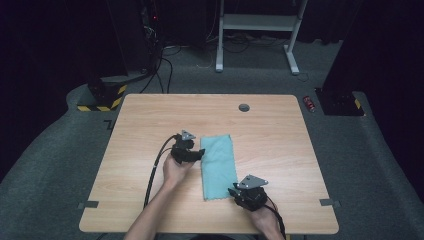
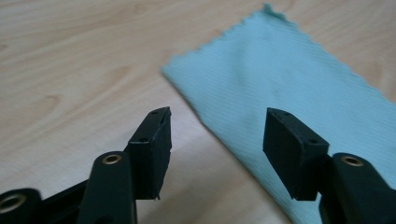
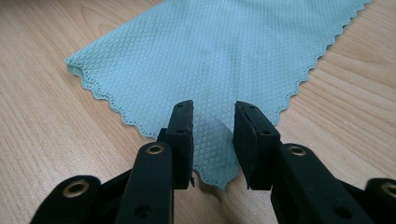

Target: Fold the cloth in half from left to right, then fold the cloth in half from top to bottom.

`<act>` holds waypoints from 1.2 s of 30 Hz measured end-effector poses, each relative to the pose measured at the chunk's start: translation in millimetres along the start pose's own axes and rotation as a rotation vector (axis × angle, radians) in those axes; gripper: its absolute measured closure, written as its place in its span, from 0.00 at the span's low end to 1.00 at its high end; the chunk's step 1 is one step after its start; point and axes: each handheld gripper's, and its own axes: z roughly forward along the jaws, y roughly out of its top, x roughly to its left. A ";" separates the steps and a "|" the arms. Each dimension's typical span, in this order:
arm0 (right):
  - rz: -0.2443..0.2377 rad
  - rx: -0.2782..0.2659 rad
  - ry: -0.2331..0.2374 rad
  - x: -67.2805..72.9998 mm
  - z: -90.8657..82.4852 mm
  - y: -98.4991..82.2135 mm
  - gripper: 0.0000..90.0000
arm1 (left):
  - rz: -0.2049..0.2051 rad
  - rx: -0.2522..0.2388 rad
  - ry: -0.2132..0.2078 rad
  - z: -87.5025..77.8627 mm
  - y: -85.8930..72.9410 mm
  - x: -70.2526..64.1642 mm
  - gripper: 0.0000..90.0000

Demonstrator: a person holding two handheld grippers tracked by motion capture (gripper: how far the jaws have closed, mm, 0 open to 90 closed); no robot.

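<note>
- The left gripper [image 1: 198, 155] sits near the middle of the table, its jaws pointing towards three o'clock at the long left edge of the cloth [image 1: 218, 165]
- In the left gripper view its jaws stand wide apart with nothing between them; one pad hangs over bare wood, the other over the cloth's edge (no pad presses on the fabric)
- The right gripper [image 1: 233, 190] is at about five o'clock from the table's middle, its jaws pointing towards nine o'clock at the near right corner of the cloth
- In the right gripper view [image 3: 212, 140] its jaws stand partly apart, astride that corner; the fabric lies flat on the table between the pads, and a gap shows on each side, so nothing is clamped
- A hand [image 1: 175, 172] holds the left gripper from behind, a black cable [image 1: 152, 172] trailing from it towards six o'clock; the other hand [image 1: 265, 220] holds the right gripper near the table's near edge
- The cloth is pale teal, folded into a long strip with a zigzag edge, lying flat just right of the table's middle, its long sides running from twelve to six o'clock
- The table [image 1: 140, 120] is light wood, with a round grey grommet [image 1: 244, 107] at about twelve o'clock
</note>
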 end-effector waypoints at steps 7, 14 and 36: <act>-0.003 -0.004 0.003 -0.7 0.3 -0.2 0.76 | 0.040 0.049 -0.003 -8.5 -19.0 -19.1 0.45; -0.003 -0.004 0.005 -1.0 0.4 -0.2 0.76 | 0.063 0.058 0.001 -19.3 -31.9 -30.8 0.45; 0.000 -0.001 0.028 -3.8 0.9 0.7 0.73 | 0.118 0.030 -0.032 -44.7 -66.2 -65.2 0.42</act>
